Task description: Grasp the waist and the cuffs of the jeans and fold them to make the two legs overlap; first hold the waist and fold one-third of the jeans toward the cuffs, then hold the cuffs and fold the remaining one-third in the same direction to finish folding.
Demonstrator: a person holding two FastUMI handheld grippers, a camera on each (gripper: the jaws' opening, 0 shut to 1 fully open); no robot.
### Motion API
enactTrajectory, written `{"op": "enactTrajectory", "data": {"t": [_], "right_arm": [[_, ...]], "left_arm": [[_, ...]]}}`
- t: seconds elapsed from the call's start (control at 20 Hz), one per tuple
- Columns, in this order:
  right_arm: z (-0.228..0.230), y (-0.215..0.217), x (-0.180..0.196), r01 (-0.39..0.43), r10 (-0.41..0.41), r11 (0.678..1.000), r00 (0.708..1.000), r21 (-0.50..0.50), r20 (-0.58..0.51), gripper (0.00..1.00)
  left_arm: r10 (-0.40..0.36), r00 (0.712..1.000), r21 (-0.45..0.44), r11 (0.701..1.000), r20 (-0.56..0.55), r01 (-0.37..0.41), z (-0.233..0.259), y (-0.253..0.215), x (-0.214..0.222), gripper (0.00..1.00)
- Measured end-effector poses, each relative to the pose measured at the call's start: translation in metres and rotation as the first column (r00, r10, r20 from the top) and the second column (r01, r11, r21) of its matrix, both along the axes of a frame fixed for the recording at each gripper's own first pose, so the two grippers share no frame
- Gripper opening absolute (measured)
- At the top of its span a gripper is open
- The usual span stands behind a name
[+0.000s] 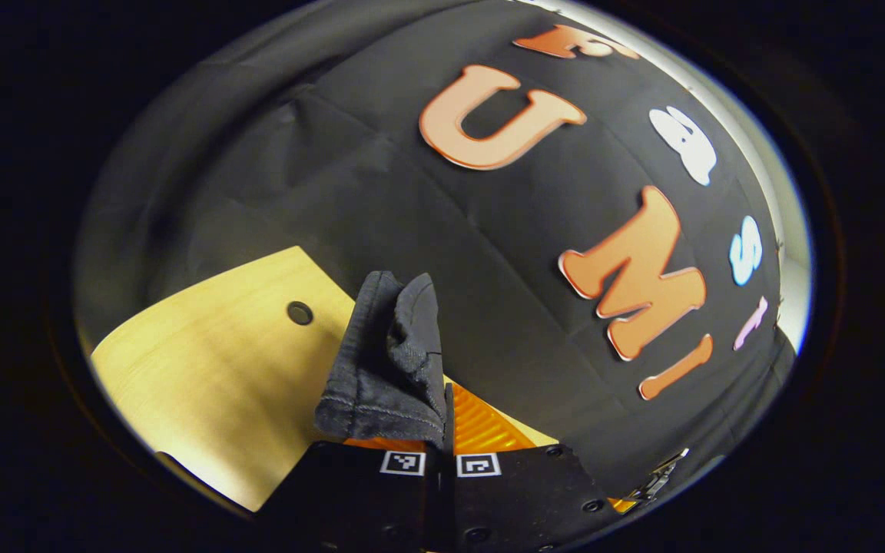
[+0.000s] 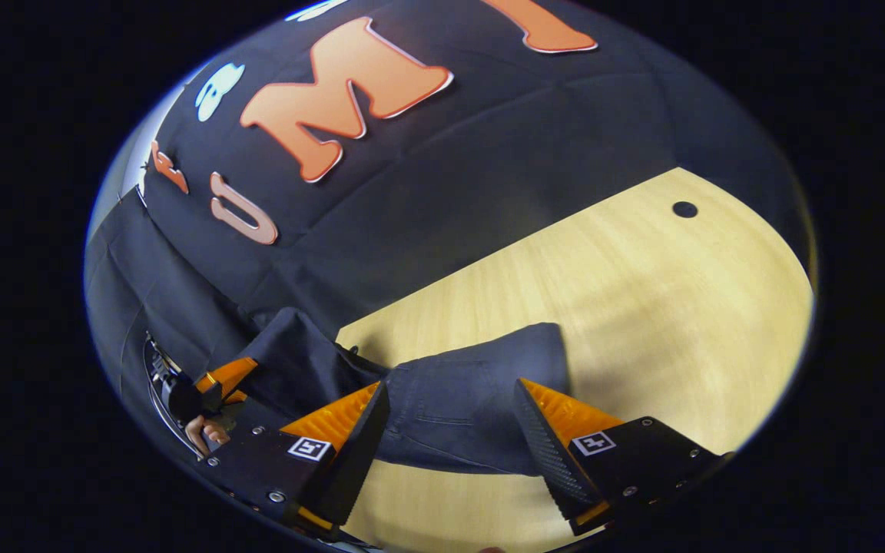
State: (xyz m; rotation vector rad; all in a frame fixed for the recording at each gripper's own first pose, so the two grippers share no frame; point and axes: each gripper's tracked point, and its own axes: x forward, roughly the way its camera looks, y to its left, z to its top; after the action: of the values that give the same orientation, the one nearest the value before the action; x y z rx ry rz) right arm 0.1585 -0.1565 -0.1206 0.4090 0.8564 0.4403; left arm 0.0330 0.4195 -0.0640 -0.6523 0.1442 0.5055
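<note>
Jeans pinched in the left gripper, right gripper spread over the cloth.

In the left gripper view, a bunched edge of the jeans [image 1: 389,361] is clamped by the left gripper [image 1: 440,453] at lower centre, lifted above the wooden table [image 1: 212,369], presumably for folding over. In the right gripper view, the right gripper [image 2: 450,430] is held wide apart, straddling denim lying lower centre, apparently readied for a second grasp.

I see a light wooden surface [image 2: 642,307] with a small round dark hole [image 2: 684,209] near its far edge. A black cloth wall [image 1: 412,192] hangs right behind it, a bit wrinkled. Bright light shines at the wall's top edge [image 1: 719,84].
</note>
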Motion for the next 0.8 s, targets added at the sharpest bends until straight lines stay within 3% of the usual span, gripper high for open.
{"op": "enactTrajectory", "data": {"t": [0.2,0.4,0.65,0.8], "right_arm": [[0.005,-0.060,0.003,0.051,-0.051,0.999,0.999,0.006,0.005,0.98],[0.008,-0.109,0.007,0.094,-0.094,0.996,0.995,0.000,0.014,0.98],[0.003,-0.152,0.006,0.128,-0.128,0.992,0.992,-0.019,0.007,0.99],[0.000,-0.168,0.004,0.142,-0.142,0.990,0.990,-0.010,-0.008,0.98]], "left_arm": [[-0.088,0.992,0.050,0.994,-0.085,0.093,-0.014,-0.071,0.044,0.01],[-0.161,0.960,0.123,0.974,-0.228,0.192,-0.067,-0.128,0.093,0.01],[-0.176,0.867,0.221,0.926,-0.467,0.307,-0.148,-0.181,0.121,0.01],[-0.139,0.822,0.228,0.923,-0.553,0.310,-0.189,-0.191,0.123,0.01]]}}
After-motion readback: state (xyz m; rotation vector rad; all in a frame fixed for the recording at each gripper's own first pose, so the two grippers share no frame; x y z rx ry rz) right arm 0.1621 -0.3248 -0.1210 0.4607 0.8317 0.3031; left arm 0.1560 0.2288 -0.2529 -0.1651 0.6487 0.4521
